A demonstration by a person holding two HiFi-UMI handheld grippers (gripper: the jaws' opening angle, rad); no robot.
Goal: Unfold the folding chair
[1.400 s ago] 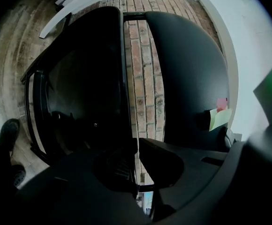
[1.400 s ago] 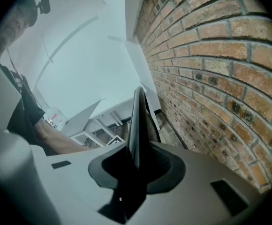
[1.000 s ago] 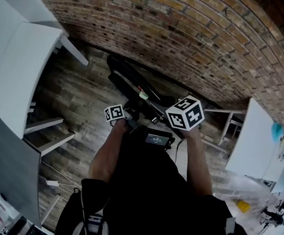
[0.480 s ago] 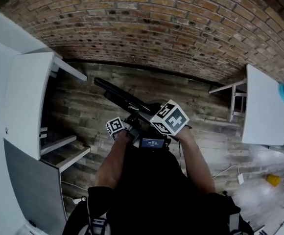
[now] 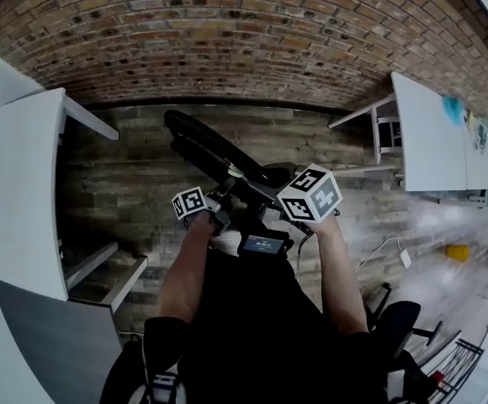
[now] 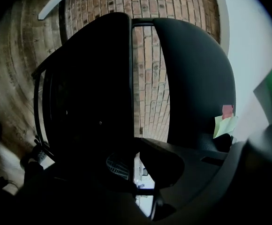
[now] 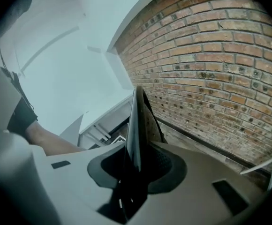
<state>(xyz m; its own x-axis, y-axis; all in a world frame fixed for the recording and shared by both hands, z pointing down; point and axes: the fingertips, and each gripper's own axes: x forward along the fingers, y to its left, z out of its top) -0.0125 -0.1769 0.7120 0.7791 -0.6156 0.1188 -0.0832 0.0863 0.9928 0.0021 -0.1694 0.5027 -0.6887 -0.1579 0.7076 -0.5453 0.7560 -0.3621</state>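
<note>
My right tool (image 7: 135, 170) is clamped on a thin edge of the folded chair (image 5: 219, 154), held out over the floor (image 5: 126, 175) by the brick wall (image 5: 252, 32). This probably gives it room to open. My left tool (image 6: 135, 165) is closed by the frame, likely steadying it.

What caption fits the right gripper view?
Right tongs grip a black folding chair edge-on before a brick wall.

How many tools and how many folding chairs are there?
Tools: 2 (left tool, right tool)
Folding chairs: 1 (black folding chair)
Total: 3
</note>
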